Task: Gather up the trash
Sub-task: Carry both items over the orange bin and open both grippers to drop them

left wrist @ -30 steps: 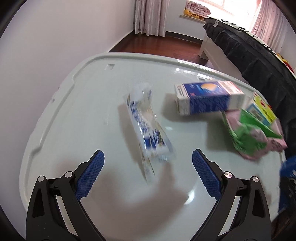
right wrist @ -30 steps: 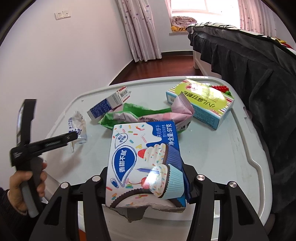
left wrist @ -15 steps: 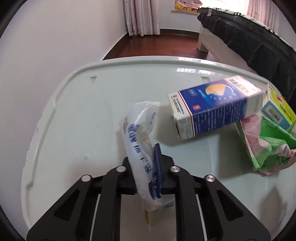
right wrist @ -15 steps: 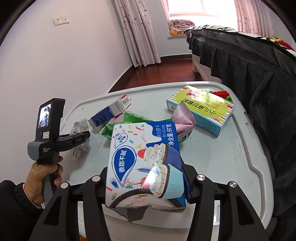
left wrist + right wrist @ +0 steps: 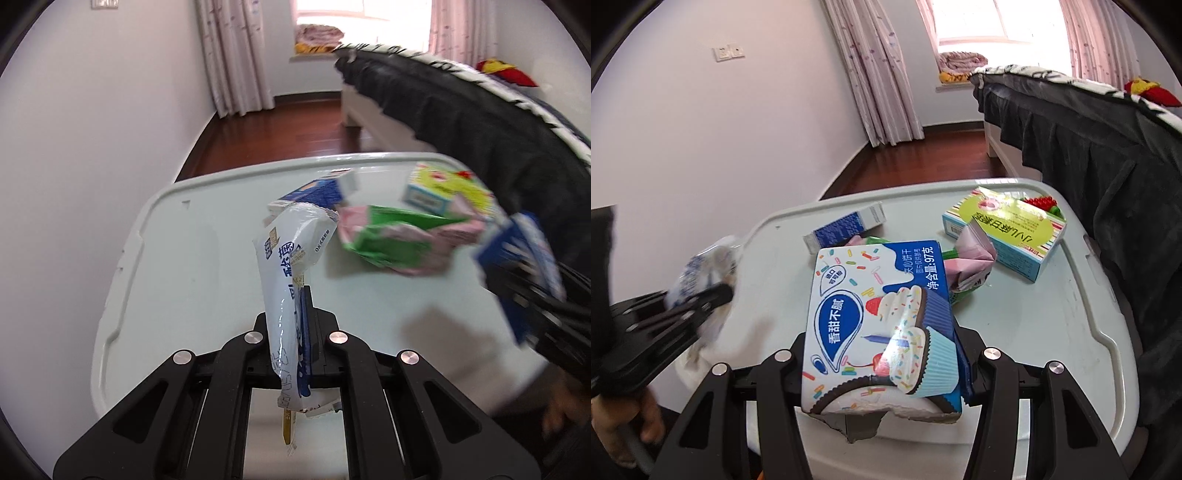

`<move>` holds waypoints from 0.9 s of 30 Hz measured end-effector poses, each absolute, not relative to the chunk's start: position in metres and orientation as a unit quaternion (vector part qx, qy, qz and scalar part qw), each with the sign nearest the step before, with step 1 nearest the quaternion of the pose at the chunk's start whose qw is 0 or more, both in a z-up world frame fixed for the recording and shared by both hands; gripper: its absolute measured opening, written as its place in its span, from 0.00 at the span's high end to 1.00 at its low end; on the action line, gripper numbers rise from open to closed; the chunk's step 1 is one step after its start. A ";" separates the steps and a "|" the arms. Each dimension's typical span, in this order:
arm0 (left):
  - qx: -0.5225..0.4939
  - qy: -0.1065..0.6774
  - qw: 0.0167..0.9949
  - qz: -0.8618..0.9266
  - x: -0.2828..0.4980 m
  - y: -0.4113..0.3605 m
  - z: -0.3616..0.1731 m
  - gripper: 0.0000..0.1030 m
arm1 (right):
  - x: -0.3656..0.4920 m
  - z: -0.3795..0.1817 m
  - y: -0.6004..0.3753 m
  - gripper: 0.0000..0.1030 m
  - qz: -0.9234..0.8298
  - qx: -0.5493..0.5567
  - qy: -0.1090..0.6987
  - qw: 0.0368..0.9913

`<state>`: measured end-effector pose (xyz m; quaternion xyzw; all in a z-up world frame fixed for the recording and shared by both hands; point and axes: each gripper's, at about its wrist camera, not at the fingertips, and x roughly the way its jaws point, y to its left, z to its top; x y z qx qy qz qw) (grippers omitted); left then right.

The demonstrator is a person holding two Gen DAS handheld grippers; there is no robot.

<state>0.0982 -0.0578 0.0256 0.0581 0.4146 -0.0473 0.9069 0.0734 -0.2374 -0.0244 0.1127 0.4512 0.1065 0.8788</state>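
Observation:
My left gripper (image 5: 291, 325) is shut on a white and blue plastic wrapper (image 5: 291, 258) and holds it upright above the white table (image 5: 192, 266). It shows blurred at the left in the right wrist view (image 5: 698, 269). My right gripper (image 5: 882, 354) is shut on a torn blue cupcake biscuit box (image 5: 879, 317), held above the table's near edge; the box shows blurred in the left wrist view (image 5: 521, 266). On the table lie a blue and white carton (image 5: 846, 229), a green and pink bag (image 5: 391, 232) and a yellow-green box (image 5: 1008, 229).
A bed with a dark cover (image 5: 1089, 140) runs along the table's right side. A white wall (image 5: 92, 147) is on the left. Wooden floor (image 5: 923, 158) and curtains lie beyond the table's far edge.
My left gripper closed on the wrapper, then lifted it off the table and drew back. My right gripper kept its hold on the cupcake box and barely moved.

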 end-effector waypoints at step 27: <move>0.015 0.517 0.842 -0.154 -0.084 -0.049 -0.040 0.96 | -0.118 -0.018 -0.197 0.47 0.141 0.090 0.568 0.806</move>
